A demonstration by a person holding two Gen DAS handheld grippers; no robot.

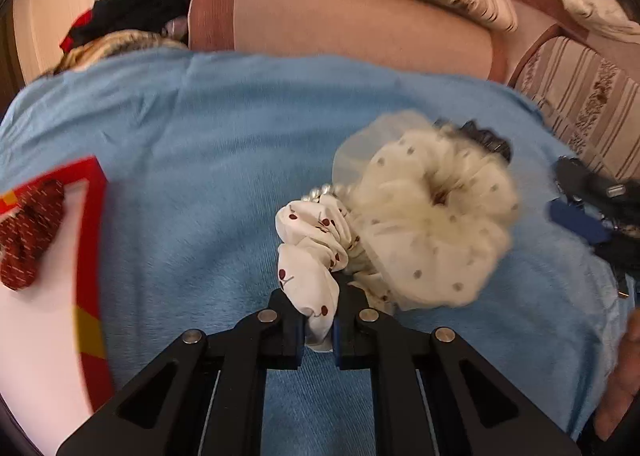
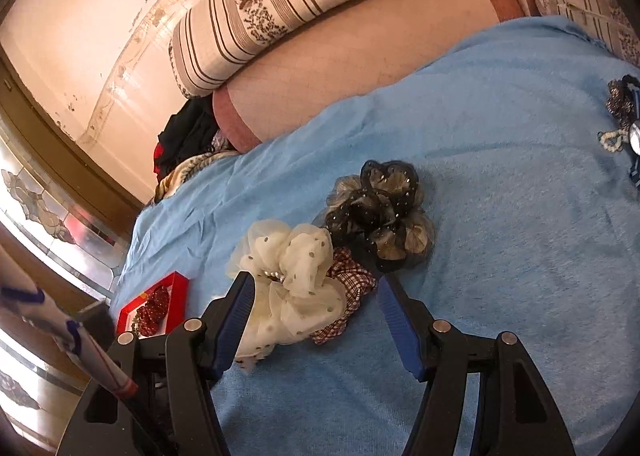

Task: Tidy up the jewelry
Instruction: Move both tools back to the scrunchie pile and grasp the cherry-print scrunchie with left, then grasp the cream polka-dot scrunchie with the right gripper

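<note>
The left gripper [image 1: 319, 316] pinches a fold of the light, floppy cherry-print scrunchie [image 1: 310, 252] mid-blanket [image 1: 200, 136], a hold that should carry it, while the right gripper [image 2: 316, 320] gapes empty over the soft cream dotted scrunchie [image 2: 292, 280]

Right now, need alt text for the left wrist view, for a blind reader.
The left gripper is shut on a white cherry-print fabric scrunchie lying on a light blue blanket. A larger cream dotted tulle scrunchie sits against it on the right. At the left edge, a red-rimmed box holds a dark red patterned scrunchie.
</note>
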